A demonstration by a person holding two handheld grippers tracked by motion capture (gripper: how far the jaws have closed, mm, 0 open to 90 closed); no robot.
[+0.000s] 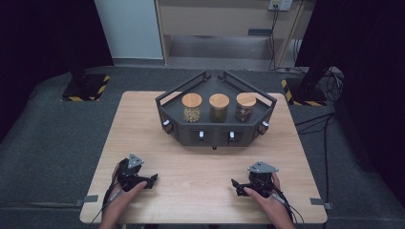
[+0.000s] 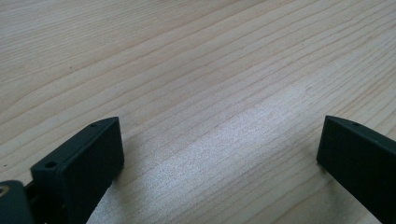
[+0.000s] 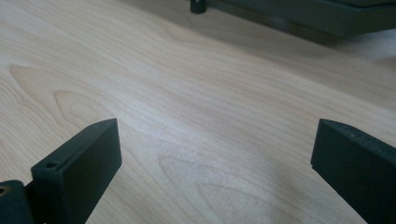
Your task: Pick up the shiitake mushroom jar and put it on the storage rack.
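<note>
Three wood-lidded jars (image 1: 219, 108) stand in the dark tray (image 1: 168, 97); both hand-held grippers (image 1: 153, 179) (image 1: 234, 183) gape empty.

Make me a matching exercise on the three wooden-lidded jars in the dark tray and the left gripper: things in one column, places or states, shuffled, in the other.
Things:
1. left jar
2. middle jar
3. right jar
4. left gripper

Places or states:
A. dark brown contents
B. open, low over the table, holding nothing
C. pale yellowish contents
D. greenish contents, centre of the tray

Pairs: 1-C, 2-D, 3-A, 4-B
</note>
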